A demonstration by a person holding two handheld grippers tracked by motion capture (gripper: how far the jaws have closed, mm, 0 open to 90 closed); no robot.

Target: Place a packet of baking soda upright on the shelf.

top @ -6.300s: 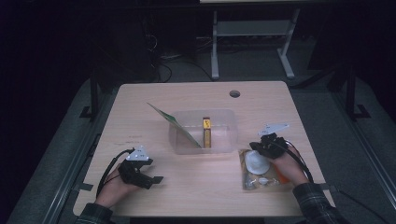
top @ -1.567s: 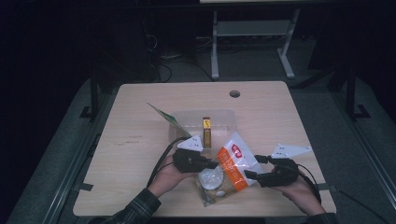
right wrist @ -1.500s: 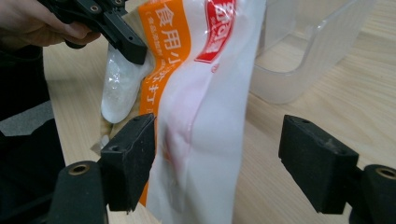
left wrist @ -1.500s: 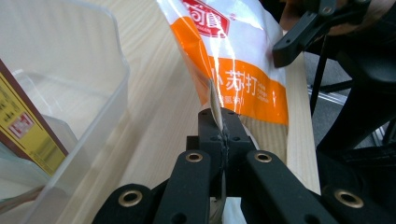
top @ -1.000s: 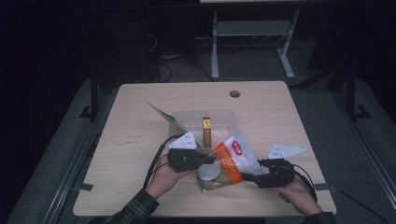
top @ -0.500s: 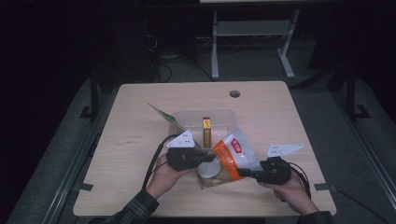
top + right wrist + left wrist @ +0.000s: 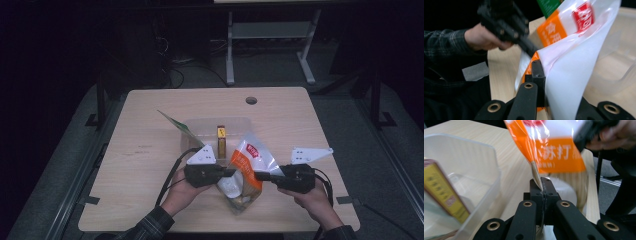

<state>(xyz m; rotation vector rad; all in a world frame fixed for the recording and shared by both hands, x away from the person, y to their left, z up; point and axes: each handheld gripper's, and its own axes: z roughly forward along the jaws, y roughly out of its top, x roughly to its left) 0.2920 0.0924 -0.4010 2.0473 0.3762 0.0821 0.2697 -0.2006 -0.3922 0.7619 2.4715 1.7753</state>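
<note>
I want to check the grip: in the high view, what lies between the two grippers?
The orange snack bag, pinched at its edges by left gripper and right gripper.

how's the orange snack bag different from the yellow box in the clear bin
The orange snack bag is soft, crinkled film, part clear; the yellow box is stiff and narrow. The bag is pinched on opposite edges by the left gripper and right gripper and held partly raised in front of the clear bin; the box stands on edge inside it, untouched. Both are printed packets.
</note>
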